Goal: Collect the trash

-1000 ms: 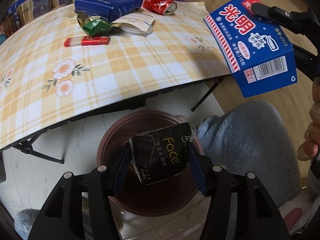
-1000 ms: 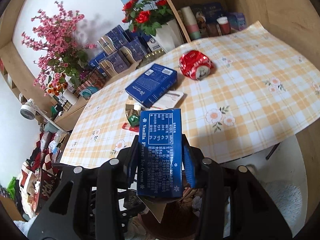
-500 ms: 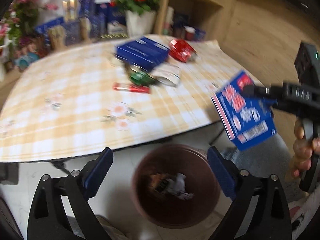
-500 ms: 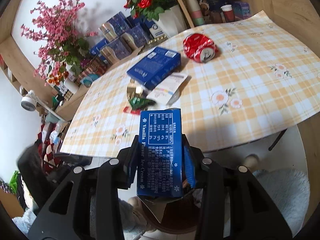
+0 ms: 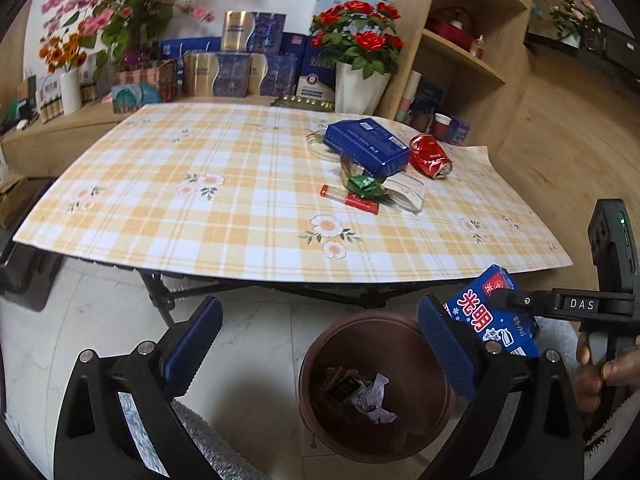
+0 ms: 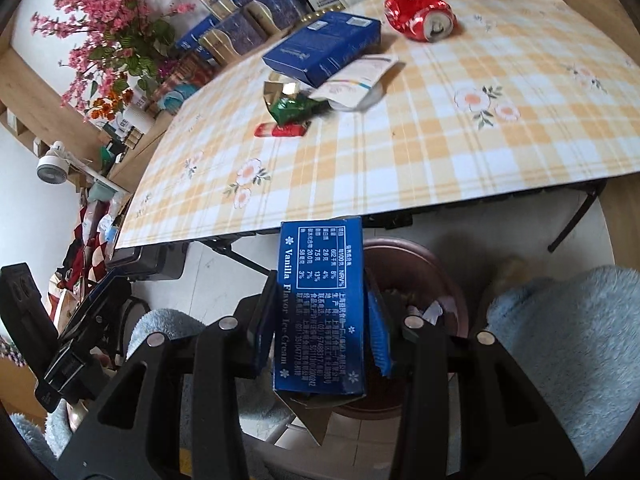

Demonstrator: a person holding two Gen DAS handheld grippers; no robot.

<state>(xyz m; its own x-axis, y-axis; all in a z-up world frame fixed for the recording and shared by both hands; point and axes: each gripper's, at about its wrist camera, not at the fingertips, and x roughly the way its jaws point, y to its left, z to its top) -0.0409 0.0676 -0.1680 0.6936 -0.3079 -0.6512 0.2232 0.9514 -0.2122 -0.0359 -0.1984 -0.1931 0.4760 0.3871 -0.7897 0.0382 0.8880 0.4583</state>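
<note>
The left tongs [image 5: 320, 354] stand wide with nothing between their blue pads, above the floor in front of the desk [image 5: 240, 216]. At 5 o'clock from them the brown bin [image 5: 378, 384] sits on the floor just off the desk's near edge, with crumpled paper and a dark wrapper at its bottom.

The right tongs [image 6: 320, 332] are clamped narrow on a blue carton [image 6: 320, 308], which stands upright between the pads, over the bin's [image 6: 448, 280] rim on its left side. In the left view the carton [image 5: 494, 316] hangs at 1 o'clock from the bin, with a hand [image 5: 600, 368] on the grip.

On the desk remain a blue box [image 5: 366, 146], a crushed can [image 5: 430, 156] at its 3 o'clock, and at its 6 o'clock a green wrapper [image 5: 366, 186], a red wrapper [image 5: 350, 199] and a white packet [image 5: 408, 196].
</note>
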